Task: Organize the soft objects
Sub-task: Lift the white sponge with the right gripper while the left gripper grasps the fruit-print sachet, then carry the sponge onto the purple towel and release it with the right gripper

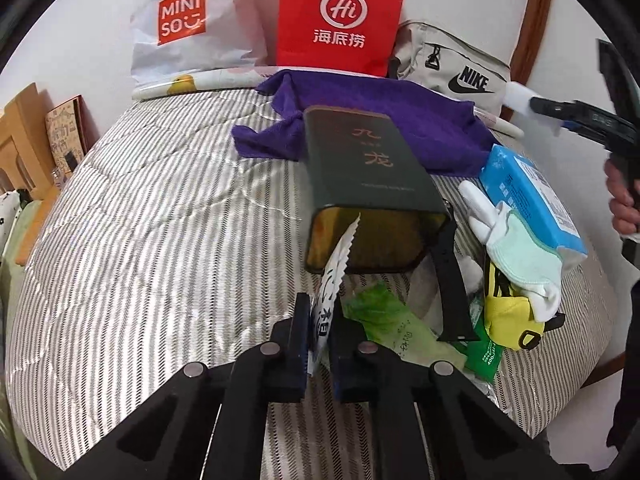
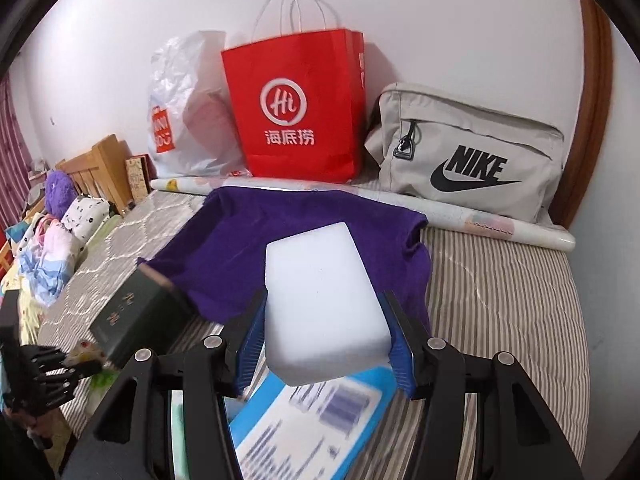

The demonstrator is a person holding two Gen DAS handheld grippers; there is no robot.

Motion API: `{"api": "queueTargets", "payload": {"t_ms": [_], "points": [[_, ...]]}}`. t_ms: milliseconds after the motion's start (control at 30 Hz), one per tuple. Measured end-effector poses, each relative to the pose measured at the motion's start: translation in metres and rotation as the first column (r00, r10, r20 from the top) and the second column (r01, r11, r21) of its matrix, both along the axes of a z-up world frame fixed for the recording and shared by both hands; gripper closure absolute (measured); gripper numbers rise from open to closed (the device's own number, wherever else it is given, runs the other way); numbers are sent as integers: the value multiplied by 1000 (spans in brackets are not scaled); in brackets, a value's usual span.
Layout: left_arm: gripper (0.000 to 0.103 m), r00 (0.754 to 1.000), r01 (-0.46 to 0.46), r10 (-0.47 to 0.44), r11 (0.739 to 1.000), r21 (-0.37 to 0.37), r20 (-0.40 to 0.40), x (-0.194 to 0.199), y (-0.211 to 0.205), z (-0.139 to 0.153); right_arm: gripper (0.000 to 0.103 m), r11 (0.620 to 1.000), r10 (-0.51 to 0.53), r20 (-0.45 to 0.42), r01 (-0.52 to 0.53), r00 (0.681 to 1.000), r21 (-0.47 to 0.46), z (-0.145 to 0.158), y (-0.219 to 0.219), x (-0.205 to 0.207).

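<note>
red paper bag point(image 2: 296, 108), grey Nike bag point(image 2: 468, 152), wooden headboard point(image 2: 100, 164)

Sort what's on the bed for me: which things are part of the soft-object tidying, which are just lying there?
In the job: white sponge block in right gripper; sachet in left gripper; purple cloth; socks.
Lying about: green tin, red bag, Nike bag, watch strap.

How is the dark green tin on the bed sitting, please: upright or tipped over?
Tipped over. The dark green tin lies on its side on the striped bed cover, its open mouth facing the left wrist camera.
</note>
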State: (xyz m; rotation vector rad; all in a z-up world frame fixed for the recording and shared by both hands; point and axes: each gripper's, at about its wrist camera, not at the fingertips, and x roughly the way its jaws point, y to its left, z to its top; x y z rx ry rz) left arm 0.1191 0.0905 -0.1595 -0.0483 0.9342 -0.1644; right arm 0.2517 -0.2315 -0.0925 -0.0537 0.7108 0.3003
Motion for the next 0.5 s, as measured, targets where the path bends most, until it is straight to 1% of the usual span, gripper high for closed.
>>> {"api": "queueTargets", "payload": {"t_ms": [167,300,400,500], "points": [[95,1000,-16,16,998,-53,-6,-4,11,14,49,1000,4,-47,-4,999,-11,-13,4,34],[95,999,-35,35,999,-39,20,-5,15,32,49,1000,15,-96,-17,995,-21,-28,8,58],[95,999,-42,43,997,-65,24,1,19,45,49,999,22,-116,-26,993,-34,-34,10,69],[95,999,-44,46,996,-79,21,8,22,51,49,999,28,-139,-34,990,-41,-40,11,81]]}}
